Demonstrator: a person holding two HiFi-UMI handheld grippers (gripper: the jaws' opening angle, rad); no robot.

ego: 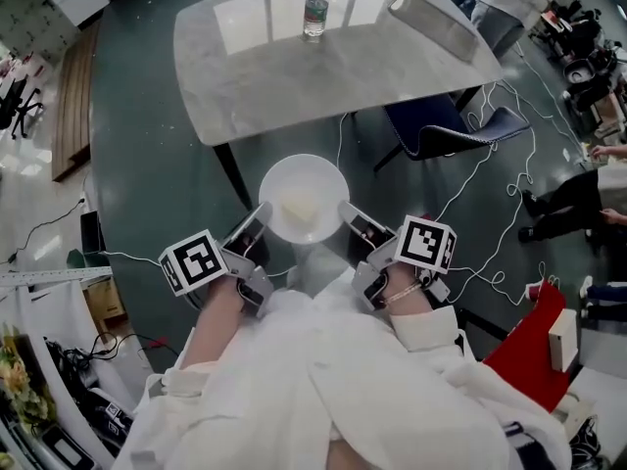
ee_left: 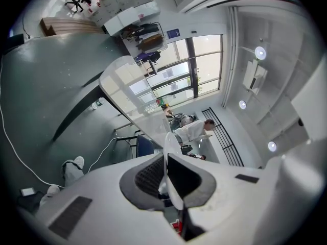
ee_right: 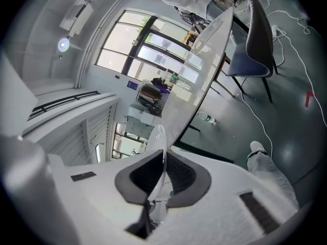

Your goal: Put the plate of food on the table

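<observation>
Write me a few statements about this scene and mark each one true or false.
1. The left gripper and the right gripper each clamp the rim of the plate, on opposite sides. True.
2. The plate rests on the table. False: it is held over the floor, short of the table.
3. A bottle stands upright on the table. True.
4. The plate is empty. False: a pale piece of food lies on it.
</observation>
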